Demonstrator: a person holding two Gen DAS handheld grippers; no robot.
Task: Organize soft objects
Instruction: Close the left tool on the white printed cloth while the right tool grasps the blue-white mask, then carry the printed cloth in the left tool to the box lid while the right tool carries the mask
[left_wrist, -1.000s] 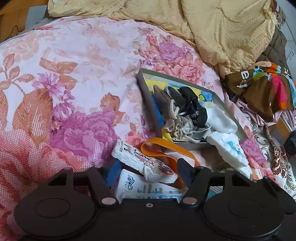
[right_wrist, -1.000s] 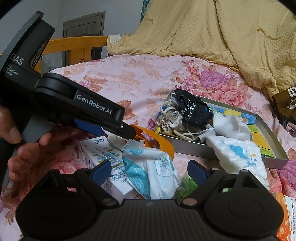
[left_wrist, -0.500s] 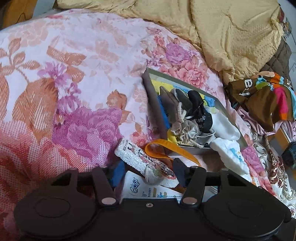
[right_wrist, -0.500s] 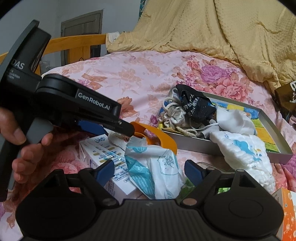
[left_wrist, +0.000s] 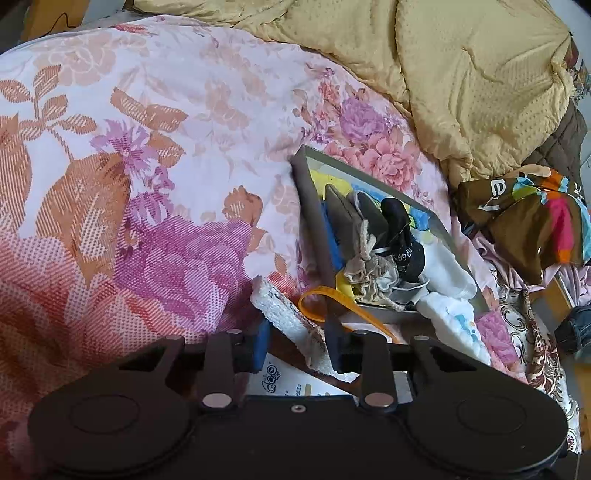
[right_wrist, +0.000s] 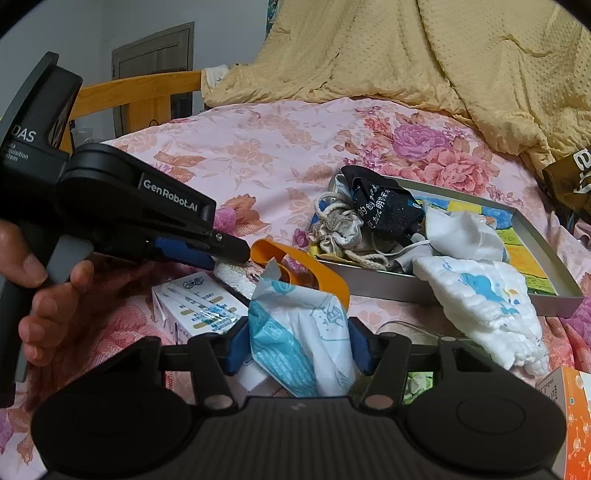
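- Soft objects part sorted, left wrist view: grey pouch (left_wrist: 364, 258) and black sock (left_wrist: 400, 240) already in tray (left_wrist: 308, 206); left gripper (left_wrist: 295, 345), jaws just closing, pinching white towel (left_wrist: 291, 317) just outside tray.
- Right wrist view: right gripper (right_wrist: 297, 349), jaws just closing, pressing blue-white packet (right_wrist: 299, 332) near tray; printed cloth (right_wrist: 480, 295) draped over tray edge, unsorted.

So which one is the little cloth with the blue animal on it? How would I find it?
Find the grey tray lying on the flowery pink bedspread. At the tray's near corner, a puffy white cloth spills over the rim onto the bed. It is the only one printed with a blue cartoon animal; the plain white cloth behind it has no picture.
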